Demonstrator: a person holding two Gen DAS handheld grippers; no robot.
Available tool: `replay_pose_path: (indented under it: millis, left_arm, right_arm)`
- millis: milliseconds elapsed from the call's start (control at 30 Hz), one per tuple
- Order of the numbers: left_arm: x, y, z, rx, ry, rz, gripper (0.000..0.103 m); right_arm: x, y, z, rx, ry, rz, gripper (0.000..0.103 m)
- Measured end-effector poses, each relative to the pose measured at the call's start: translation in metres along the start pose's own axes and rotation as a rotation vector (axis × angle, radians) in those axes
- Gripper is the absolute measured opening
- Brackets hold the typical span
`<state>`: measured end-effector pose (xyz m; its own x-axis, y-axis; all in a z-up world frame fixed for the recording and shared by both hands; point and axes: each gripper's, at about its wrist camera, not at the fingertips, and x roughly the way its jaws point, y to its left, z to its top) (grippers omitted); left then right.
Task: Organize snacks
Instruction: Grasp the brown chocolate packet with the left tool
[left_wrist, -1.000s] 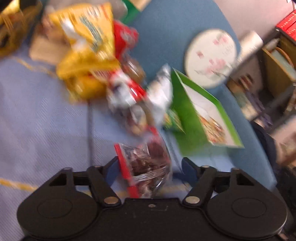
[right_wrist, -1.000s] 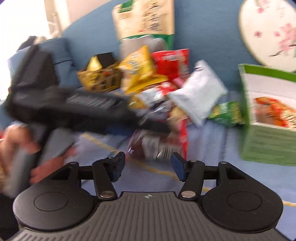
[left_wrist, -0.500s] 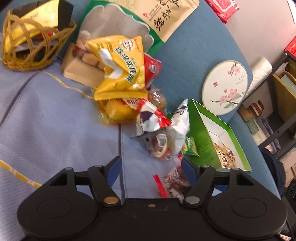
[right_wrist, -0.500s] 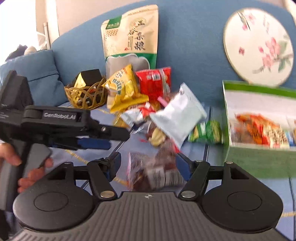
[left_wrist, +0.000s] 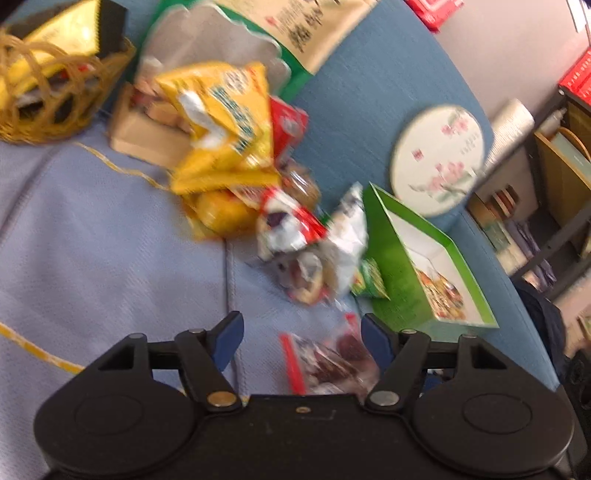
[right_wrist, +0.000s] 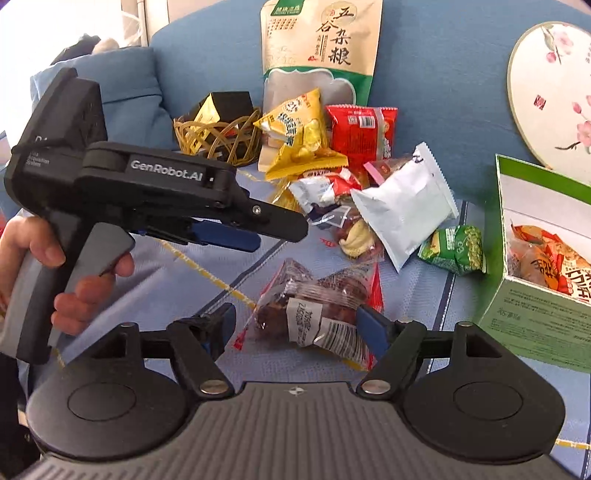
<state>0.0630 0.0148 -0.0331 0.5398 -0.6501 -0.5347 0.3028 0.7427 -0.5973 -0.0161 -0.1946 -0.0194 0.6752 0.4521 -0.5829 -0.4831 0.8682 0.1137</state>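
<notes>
Both hand-held grippers are released: the right hand-held gripper (right_wrist: 295, 325) straddles the clear bag of dark dried fruit (right_wrist: 314, 306) on the sofa cushion; left hand-held gripper (right_wrist: 258, 230) hovers at ten o'clock.

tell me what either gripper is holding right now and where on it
Nothing is held. The right gripper stands open around the clear bag of dates without pressing it; the left gripper is open too.

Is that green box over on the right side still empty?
No. In the right wrist view the green box stands open with orange and red snack packets already lying inside it.
</notes>
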Motion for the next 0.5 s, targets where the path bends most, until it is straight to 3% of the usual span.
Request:
replay_pose_path:
  millis: [167, 300, 500]
  left_arm:
    - [0.006, -0.013, -0.005, 0.025, 0.102, -0.072, 0.099]
    - [0.013, -0.019, -0.011, 0.058, 0.121, -0.054, 0.103]
    - [0.016, -0.011, -0.012, 0.03, 0.126, -0.05, 0.087]
  right_arm:
    - [-0.002, -0.002, -0.005, -0.032, -0.015, -0.076, 0.103]
    - [0.006, -0.005, -0.008, -0.041, 0.01, -0.07, 0.103]
    - [0.011, -0.003, -0.01, -0.059, 0.027, -0.08, 0.103]
